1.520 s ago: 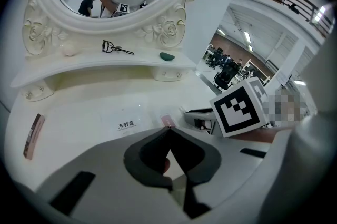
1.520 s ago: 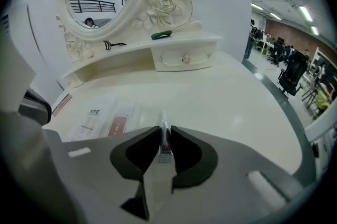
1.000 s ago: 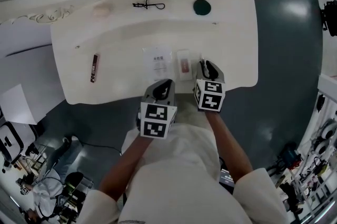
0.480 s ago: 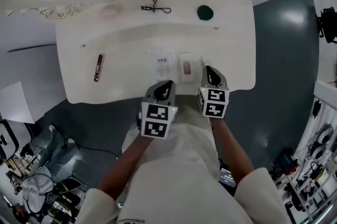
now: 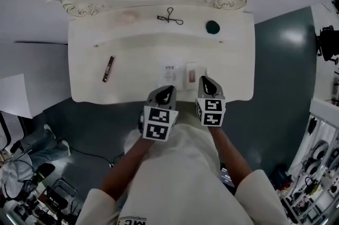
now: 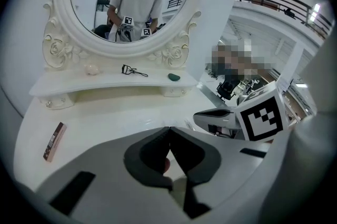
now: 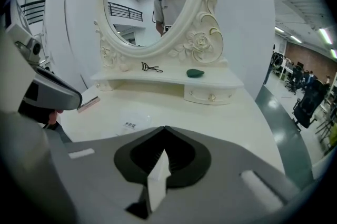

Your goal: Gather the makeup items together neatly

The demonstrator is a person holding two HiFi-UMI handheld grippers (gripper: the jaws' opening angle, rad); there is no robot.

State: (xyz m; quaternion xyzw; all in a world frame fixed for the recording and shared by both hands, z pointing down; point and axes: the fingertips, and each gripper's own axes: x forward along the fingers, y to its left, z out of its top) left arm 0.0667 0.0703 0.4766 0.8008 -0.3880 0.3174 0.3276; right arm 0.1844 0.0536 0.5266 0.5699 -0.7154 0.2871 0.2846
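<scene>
On the white vanity top (image 5: 132, 81), a white printed sachet (image 5: 169, 74) and a small clear packet with a pink inside (image 5: 191, 74) lie side by side near the front edge. A brown stick (image 5: 108, 69) lies far left. On the raised shelf sit an eyelash curler (image 5: 170, 17), a green item (image 5: 212, 27) and a pale puff (image 5: 128, 17). My left gripper (image 5: 165, 91) is shut and empty, just short of the sachet. My right gripper (image 5: 207, 81) has just been closing; its tips (image 7: 165, 128) meet, and I see nothing clearly held.
An oval mirror in a carved white frame (image 6: 52, 51) stands behind the shelf, which has a small drawer with knobs (image 7: 210, 96). Grey floor surrounds the table. A white sheet (image 5: 13, 94) lies at the left and cluttered gear at the right (image 5: 318, 165).
Both grippers have drawn back from the packets towards the table's front edge and risen. The right gripper's jaws have closed. The items on the table have stayed put.
</scene>
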